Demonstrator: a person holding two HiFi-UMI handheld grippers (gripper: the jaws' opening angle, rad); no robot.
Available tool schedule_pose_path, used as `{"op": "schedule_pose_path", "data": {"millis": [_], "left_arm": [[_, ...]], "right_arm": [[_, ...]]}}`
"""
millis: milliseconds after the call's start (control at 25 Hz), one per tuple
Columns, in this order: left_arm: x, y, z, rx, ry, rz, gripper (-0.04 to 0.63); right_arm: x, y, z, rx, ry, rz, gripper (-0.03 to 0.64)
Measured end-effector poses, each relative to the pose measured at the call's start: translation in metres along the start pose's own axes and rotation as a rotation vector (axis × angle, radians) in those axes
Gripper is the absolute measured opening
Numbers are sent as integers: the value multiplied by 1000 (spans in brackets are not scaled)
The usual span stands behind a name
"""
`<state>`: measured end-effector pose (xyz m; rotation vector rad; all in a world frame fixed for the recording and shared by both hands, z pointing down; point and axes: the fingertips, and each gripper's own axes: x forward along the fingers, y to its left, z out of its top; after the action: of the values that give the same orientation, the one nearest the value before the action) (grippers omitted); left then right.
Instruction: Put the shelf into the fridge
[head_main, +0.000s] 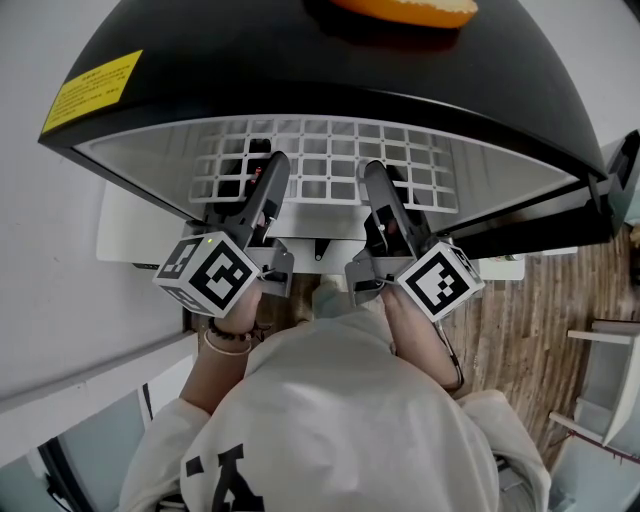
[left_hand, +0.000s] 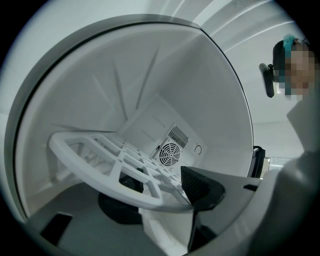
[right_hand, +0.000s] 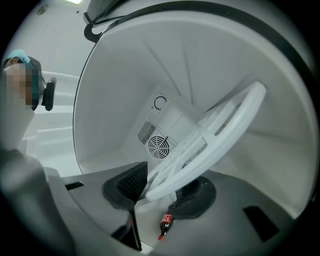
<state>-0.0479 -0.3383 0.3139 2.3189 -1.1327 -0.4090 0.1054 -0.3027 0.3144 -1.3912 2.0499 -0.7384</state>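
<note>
In the upper middle, the white grid shelf (head_main: 330, 170) is clamped by its near rim in the left gripper (head_main: 268, 180) and right gripper (head_main: 380, 190), inside the fridge (head_main: 300, 60) mouth, and is best kept level and slid evenly rearward.

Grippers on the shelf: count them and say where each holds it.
2. The left gripper clamps the shelf on its near rim, left side; the right gripper clamps the right side.
</note>
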Motion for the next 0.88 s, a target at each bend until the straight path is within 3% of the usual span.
{"op": "schedule_pose_path", "data": {"millis": [880], "left_arm": [[8,3,3,-2,5,-5,229]], "right_arm": [[8,-3,3,9,-2,-4,164]]}}
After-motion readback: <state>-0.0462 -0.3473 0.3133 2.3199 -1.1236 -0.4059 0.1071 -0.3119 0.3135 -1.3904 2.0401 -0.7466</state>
